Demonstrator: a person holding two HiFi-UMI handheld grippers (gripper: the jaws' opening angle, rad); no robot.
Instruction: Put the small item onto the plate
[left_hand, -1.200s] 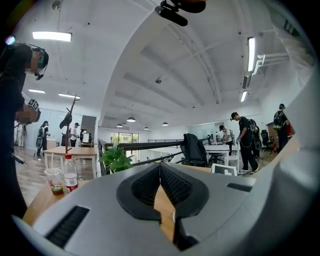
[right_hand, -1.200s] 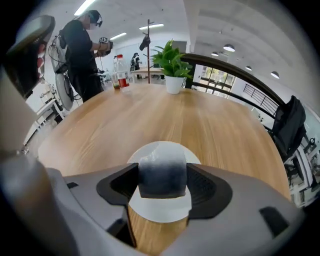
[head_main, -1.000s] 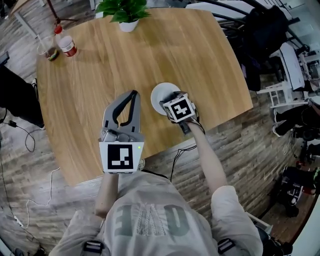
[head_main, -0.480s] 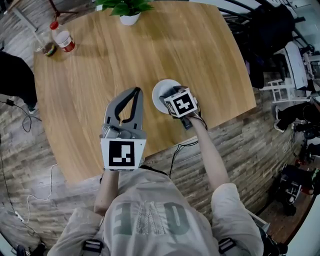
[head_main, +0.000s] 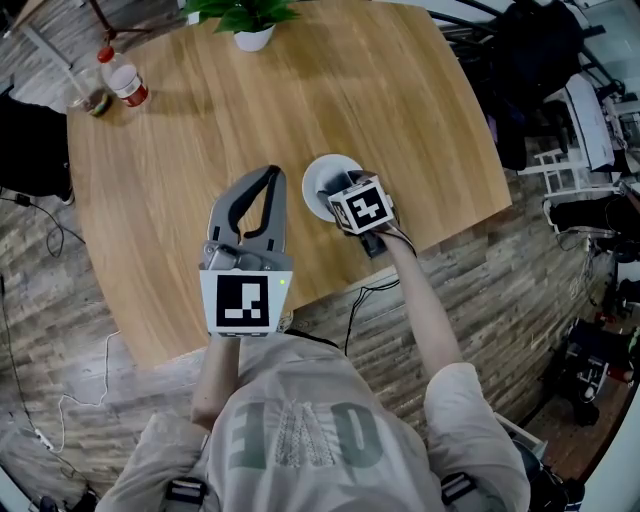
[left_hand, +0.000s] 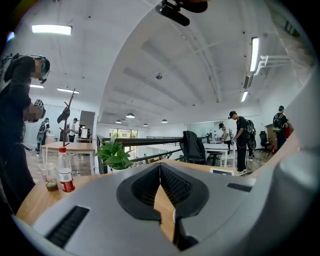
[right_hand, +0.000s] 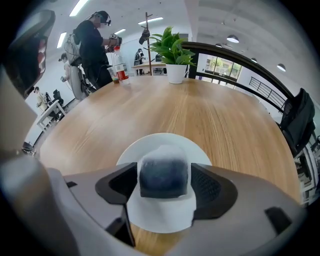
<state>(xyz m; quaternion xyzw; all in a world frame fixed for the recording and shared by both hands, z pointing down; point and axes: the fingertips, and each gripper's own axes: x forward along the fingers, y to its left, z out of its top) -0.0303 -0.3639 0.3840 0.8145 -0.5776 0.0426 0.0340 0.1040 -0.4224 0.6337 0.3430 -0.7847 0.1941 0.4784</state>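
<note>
Jaws of our right gripper (right_hand: 165, 182) press against both sides of the small item (right_hand: 164, 169), a dark blue block in a cloudy clear wrap. We hold it directly over the white plate (right_hand: 159, 220). We cannot tell whether its underside touches the plate. From the head view, the plate lies on the wooden table (head_main: 200, 120) close to the edge nearest us, partly covered by that gripper. Our left gripper (head_main: 271, 176) is held over the table just to the left of the plate. Its own view shows the jaw tips meeting with nothing caught between them, and only a strip of table top shows through the gap below the tips. At the far edge of the table stands a potted plant (head_main: 250, 25) in a white pot. Toward the far left corner, a bottle with a red label (head_main: 127, 82) stands just beside a clear cup (head_main: 96, 99).
</note>
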